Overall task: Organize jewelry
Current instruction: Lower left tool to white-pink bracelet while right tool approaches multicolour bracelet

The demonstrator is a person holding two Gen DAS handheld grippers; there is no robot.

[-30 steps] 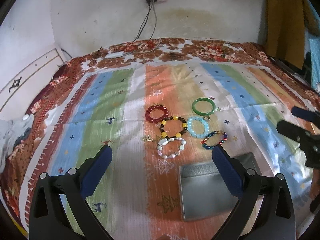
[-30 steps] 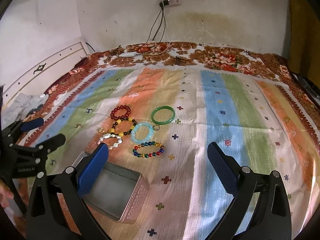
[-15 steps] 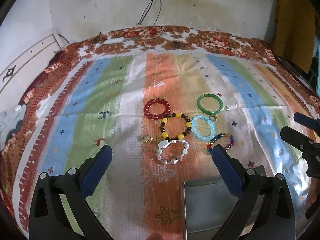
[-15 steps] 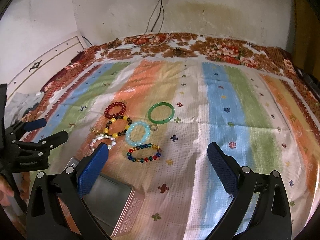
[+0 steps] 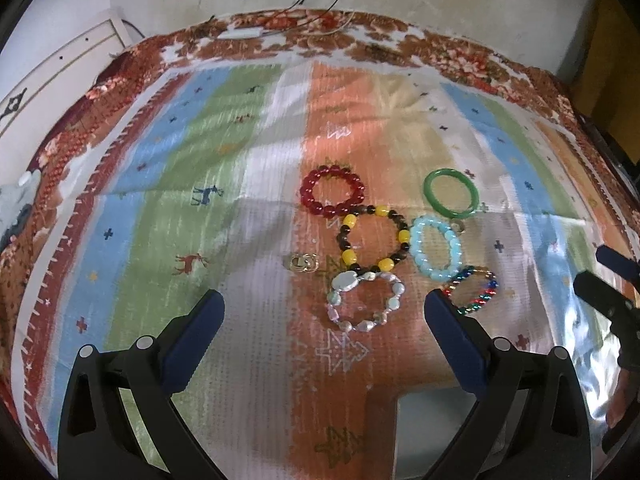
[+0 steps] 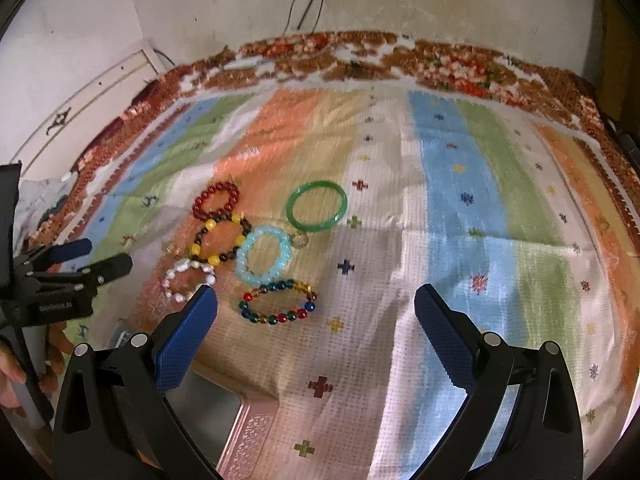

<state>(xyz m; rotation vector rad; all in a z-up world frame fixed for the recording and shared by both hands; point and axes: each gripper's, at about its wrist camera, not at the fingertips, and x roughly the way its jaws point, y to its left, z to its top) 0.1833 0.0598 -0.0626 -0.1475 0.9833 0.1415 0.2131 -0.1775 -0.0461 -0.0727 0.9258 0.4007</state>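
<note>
Jaws spread — bracelets (image 5: 372, 240) untouched.

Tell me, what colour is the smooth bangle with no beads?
Green; the bangle shows best in the right wrist view.

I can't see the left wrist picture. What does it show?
Six bracelets lie clustered on a striped blanket: red, green, yellow-and-dark, light blue, pearly, multicolored. The open left gripper frames them, holding nothing.
</note>
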